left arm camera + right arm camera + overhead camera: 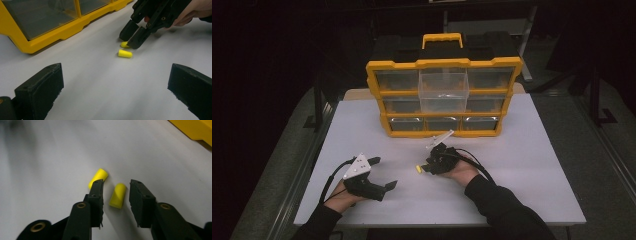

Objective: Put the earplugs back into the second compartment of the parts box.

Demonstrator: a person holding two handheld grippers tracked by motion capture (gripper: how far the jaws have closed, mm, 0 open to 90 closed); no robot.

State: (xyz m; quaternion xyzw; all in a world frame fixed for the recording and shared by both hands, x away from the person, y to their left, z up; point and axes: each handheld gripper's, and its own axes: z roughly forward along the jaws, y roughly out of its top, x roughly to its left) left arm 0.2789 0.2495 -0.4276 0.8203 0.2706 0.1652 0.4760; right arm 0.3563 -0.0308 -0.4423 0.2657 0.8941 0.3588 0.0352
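the left gripper (388, 186) is resting at the left of the white table (532, 165), jaws standing wide with nothing between them. to its right, the right gripper (115, 192) is straddling one yellow earplug (117, 195) lying on the table, pads not yet pressing it; the second earplug (98, 178) is lying just outside its left jaw. so the pick seems barely started, and both plugs are still to be carried off. the high view is adding the yellow organiser (443, 97) with one clear drawer (443, 90) pulled out; the right gripper view is giving the gap around the plug.

White table (532, 165): yellow drawer organizer (443, 120) at far edge; two yellow earplugs (118, 195) lying mid-table.
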